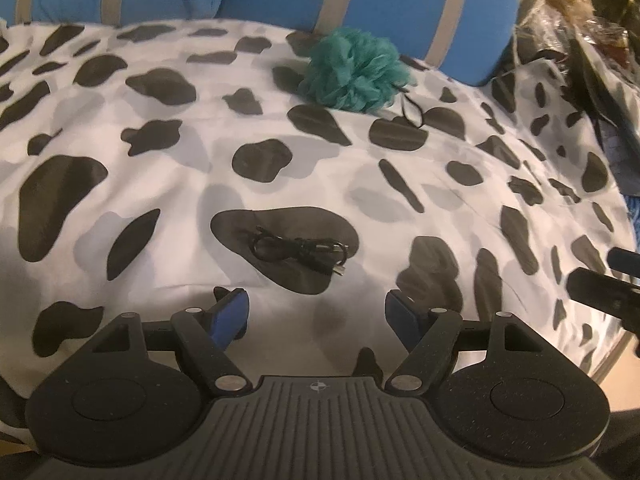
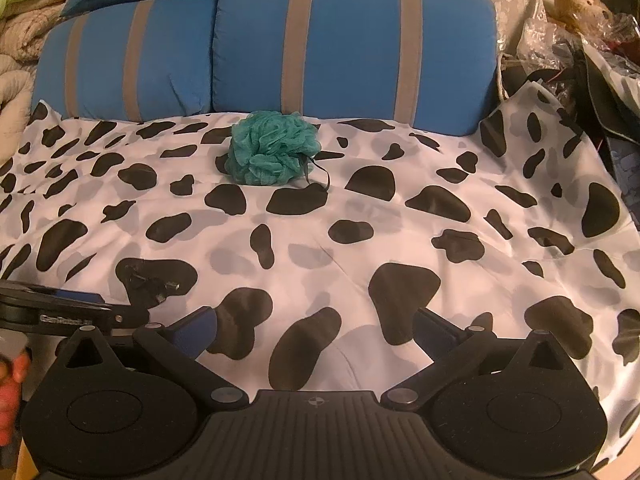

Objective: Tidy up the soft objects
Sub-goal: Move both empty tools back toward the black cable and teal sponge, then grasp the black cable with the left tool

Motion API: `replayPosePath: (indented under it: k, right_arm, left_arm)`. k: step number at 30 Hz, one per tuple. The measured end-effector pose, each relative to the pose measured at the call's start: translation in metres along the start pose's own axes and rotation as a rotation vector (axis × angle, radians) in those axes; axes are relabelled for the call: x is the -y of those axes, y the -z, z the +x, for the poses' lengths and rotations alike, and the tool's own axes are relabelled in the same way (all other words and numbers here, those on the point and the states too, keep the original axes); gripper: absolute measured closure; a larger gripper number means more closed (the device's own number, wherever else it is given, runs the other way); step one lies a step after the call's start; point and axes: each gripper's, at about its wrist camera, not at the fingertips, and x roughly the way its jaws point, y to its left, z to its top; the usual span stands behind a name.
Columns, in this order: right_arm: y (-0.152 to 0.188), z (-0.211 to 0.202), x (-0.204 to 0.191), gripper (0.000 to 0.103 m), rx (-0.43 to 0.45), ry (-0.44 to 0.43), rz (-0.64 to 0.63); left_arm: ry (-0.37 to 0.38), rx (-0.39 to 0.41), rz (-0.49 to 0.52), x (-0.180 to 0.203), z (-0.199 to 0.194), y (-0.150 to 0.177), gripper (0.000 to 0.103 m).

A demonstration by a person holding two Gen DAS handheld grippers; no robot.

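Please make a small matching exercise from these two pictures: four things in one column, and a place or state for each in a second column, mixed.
Things:
1. teal mesh bath sponge
2. coiled black cable
3. blue pillow with grey stripes
4. left gripper

Places or states:
A. open, holding nothing
B. behind the cow-print sheet
C. lying on a black patch, near the left gripper
D. at the far side of the sheet, before the pillow

Pairs: 1-D, 2-C, 3-B, 4-A
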Motion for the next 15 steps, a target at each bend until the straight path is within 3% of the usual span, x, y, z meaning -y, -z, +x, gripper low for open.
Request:
replayPosePath:
  k: [9, 15]
  right_arm:
    - [-0.007, 0.008, 0.004, 0.000, -0.009, -0.014, 0.004]
    - [-0.011, 0.012, 0.010, 0.000, -0.009, -0.019, 0.007]
  left_arm:
    - [0.042, -0.008, -0.043, -0.004, 0.024, -0.014, 0.029]
    - [0.021, 0.019, -0.029, 0.001, 0.035, -0.024, 0.036]
